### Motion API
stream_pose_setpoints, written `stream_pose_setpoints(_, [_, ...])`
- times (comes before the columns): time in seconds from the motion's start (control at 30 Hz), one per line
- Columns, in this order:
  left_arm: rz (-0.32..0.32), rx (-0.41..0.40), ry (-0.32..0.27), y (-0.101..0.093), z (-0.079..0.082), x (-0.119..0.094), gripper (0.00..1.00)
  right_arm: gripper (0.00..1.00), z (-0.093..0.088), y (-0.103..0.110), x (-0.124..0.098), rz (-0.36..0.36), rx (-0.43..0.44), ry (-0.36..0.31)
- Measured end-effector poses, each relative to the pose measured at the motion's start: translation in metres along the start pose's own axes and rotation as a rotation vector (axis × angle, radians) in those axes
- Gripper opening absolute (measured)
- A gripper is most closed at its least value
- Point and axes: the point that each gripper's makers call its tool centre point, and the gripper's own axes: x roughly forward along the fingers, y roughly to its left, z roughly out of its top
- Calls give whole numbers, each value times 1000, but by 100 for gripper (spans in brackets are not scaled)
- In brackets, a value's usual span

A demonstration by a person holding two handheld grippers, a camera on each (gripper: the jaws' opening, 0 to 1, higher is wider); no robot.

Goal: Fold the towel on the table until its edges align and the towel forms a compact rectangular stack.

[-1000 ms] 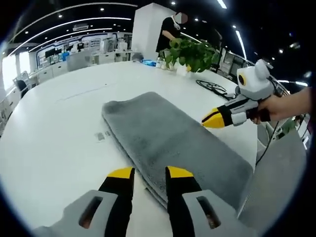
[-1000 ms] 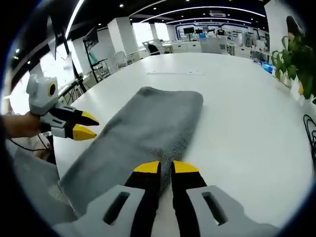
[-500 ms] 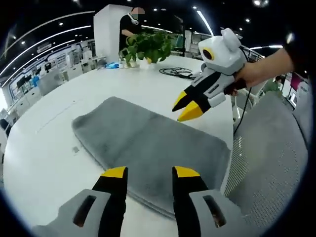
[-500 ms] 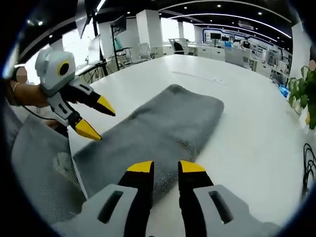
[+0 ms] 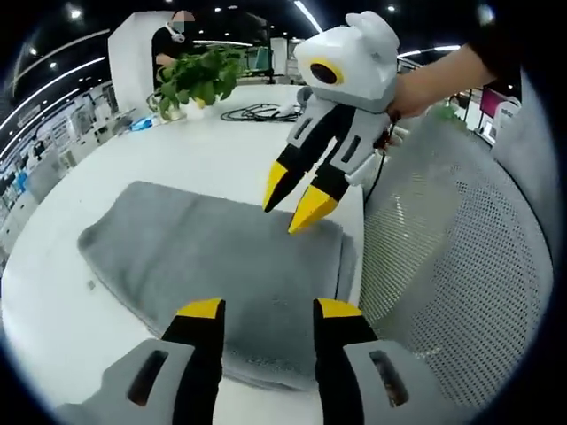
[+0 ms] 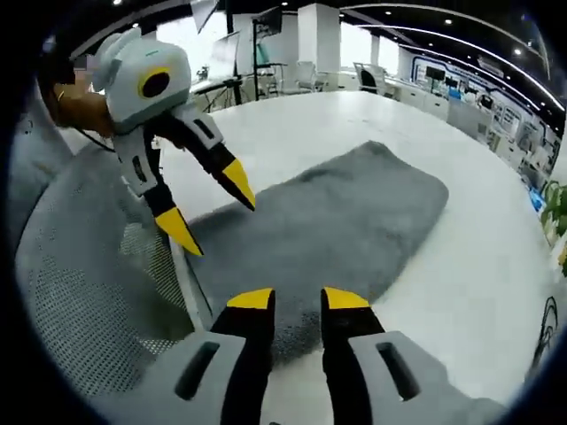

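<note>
Both your grippers have swung toward the counter's near edge. Your left gripper (image 5: 260,310) and right gripper (image 6: 298,298) hover with jaws apart, holding nothing. Your towel (image 5: 204,257), already folded into a strip there, needs another fold. White counter (image 6: 292,133), open office, potted plant (image 5: 197,78).

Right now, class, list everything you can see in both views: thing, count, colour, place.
towel: one, grey, folded flat on the table near its edge
table: one, white, under the towel
potted plant: one, green, far side of the table
cable: one, black, coiled beside the plant
mesh chair: one, grey, at the table edge
left claw: open, yellow tips, above the towel's end
right claw: open, yellow tips, above the towel's end
</note>
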Motion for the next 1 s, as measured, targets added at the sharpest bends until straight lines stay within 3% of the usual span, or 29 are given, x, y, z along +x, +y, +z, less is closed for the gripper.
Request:
stream_pose_setpoints(0.23, [-56,65,31,-23,-3,3,43,19,-4,29,0,63,-7,6])
stream_pose_setpoints(0.5, [-104,99,64,-37,-9,9,42,19,-14,48,5,106,-95,48])
stream_pose_setpoints(0.63, [-119,65,71,-36,-16,17,42,19,-20,55,4,111,-150,88])
stream_pose_setpoints(0.87, [-118,-6,59,-31,-19,23,40,20,-28,56,10,123,-168,104])
stream_pose_setpoints(1.0, [-105,2,61,-28,-21,25,36,20,-31,54,15,124,-172,113])
